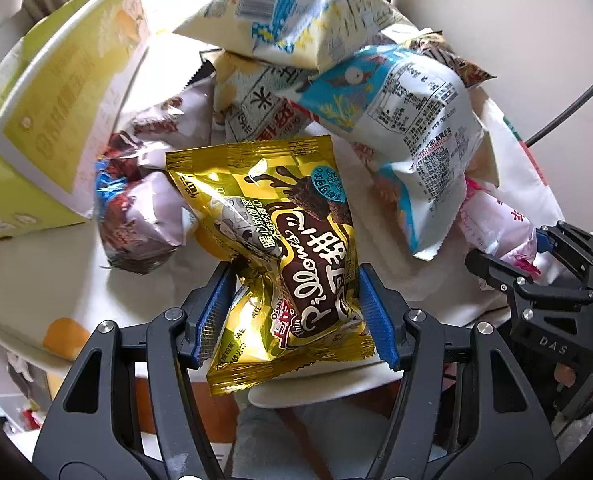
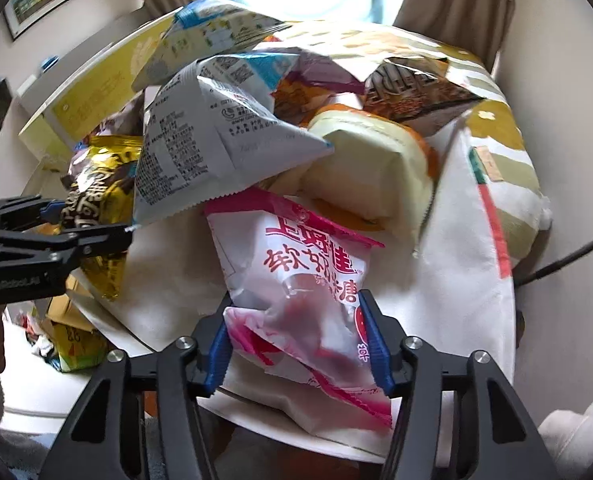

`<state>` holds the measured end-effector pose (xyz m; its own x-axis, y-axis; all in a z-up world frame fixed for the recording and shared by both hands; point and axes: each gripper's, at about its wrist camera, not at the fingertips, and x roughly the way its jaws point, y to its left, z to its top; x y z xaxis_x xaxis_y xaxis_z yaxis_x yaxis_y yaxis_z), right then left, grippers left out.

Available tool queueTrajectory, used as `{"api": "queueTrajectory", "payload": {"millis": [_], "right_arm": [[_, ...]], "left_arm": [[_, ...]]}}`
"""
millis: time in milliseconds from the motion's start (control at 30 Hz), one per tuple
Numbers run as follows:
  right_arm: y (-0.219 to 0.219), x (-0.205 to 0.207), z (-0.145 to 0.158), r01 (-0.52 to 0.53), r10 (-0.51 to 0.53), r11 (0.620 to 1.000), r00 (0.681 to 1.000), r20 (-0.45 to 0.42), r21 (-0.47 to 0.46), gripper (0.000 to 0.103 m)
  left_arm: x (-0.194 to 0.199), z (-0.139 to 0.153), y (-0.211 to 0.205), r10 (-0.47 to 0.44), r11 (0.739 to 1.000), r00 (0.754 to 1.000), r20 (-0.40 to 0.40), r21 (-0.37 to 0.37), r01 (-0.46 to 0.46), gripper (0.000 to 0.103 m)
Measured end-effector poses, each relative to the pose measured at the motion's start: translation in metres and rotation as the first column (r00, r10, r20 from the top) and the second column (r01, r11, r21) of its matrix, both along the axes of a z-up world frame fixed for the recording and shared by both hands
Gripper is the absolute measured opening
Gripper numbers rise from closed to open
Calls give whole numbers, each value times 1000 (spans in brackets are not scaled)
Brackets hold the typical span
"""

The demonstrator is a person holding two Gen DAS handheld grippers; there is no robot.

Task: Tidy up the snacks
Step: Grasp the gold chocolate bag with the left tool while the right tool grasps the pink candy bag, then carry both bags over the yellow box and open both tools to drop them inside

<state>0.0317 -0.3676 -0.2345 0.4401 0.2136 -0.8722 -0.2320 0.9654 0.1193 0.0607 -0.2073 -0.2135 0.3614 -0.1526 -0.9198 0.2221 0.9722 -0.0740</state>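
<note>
On the round white table [image 1: 48, 280], among a pile of snack packets, the left gripper [image 1: 294, 312] pinches a shiny gold foil snack bag with brown lettering [image 1: 280, 248] at its lower end (both blue pads press the foil inward). The right gripper [image 2: 298, 344] clamps a translucent pink-and-white candy bag [image 2: 296, 280] near the table's front edge. A yellow-green cardboard box [image 1: 36, 120] stands at left.

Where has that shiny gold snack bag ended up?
The gold snack bag sits pinched in the left tongs at the near edge of the snack pile, just left of the pink-and-white candy bag held by the right tongs.
</note>
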Motion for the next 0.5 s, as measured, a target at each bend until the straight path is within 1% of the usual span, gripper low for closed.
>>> {"api": "queueTrajectory", "payload": {"millis": [100, 300, 433, 500], "right_arm": [[-5, -4, 6, 38, -38, 999, 999, -10, 33, 51], [-8, -12, 22, 70, -70, 997, 998, -3, 22, 51], [-10, -15, 34, 100, -100, 995, 995, 19, 8, 51], [-10, -25, 43, 116, -116, 993, 993, 38, 17, 51]], "left_arm": [[-7, 12, 0, 0, 1000, 1000, 10, -1, 0, 59], [-15, 31, 11, -6, 1000, 999, 50, -1, 6, 59], [-23, 52, 11, -13, 1000, 996, 90, -5, 13, 59], [-21, 60, 13, -15, 1000, 994, 111, -12, 17, 59]]}}
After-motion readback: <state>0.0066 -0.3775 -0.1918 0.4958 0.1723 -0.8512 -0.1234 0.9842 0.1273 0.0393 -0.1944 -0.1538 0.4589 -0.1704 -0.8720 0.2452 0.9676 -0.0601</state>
